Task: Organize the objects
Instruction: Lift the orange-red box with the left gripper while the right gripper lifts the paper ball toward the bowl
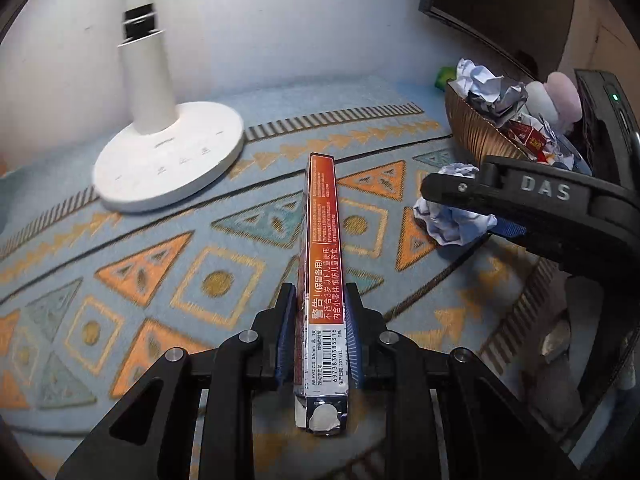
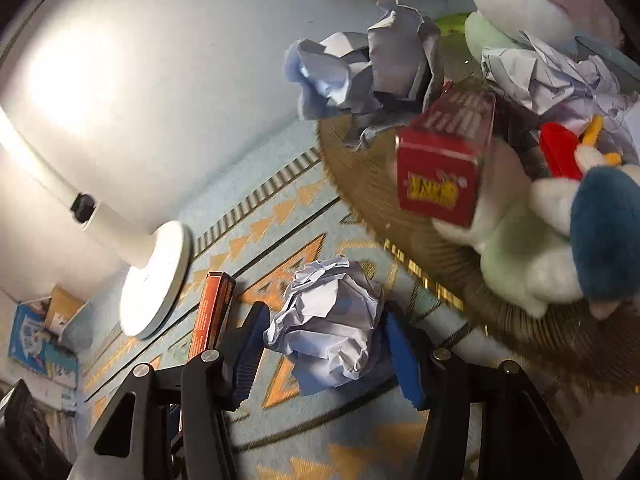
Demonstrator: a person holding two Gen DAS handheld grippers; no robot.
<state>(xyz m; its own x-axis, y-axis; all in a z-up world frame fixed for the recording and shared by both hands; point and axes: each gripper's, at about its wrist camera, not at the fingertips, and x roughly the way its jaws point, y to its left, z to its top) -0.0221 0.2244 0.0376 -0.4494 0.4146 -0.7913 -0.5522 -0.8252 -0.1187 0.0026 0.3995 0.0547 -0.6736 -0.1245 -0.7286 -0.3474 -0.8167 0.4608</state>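
A long orange pen box (image 1: 323, 240) lies on the patterned blue mat (image 1: 140, 272), and my left gripper (image 1: 322, 296) is shut on its near end, blue pads pressed to both long sides. To its right sits a crumpled paper ball (image 1: 452, 220). My right gripper (image 2: 325, 308) straddles that paper ball (image 2: 328, 320), and both blue pads touch its sides. One of the right gripper's black fingers (image 1: 520, 192) reaches over the ball in the left wrist view. The orange box (image 2: 212, 312) shows left of the right gripper.
A woven brown basket (image 1: 476, 128) (image 2: 360, 184) at the right holds crumpled paper (image 2: 376, 68), a red box (image 2: 438, 176) and plush toys (image 2: 520, 256). A white lamp base (image 1: 172, 160) (image 2: 156, 280) stands at the back left. A dark monitor (image 1: 500, 8) hangs behind the basket.
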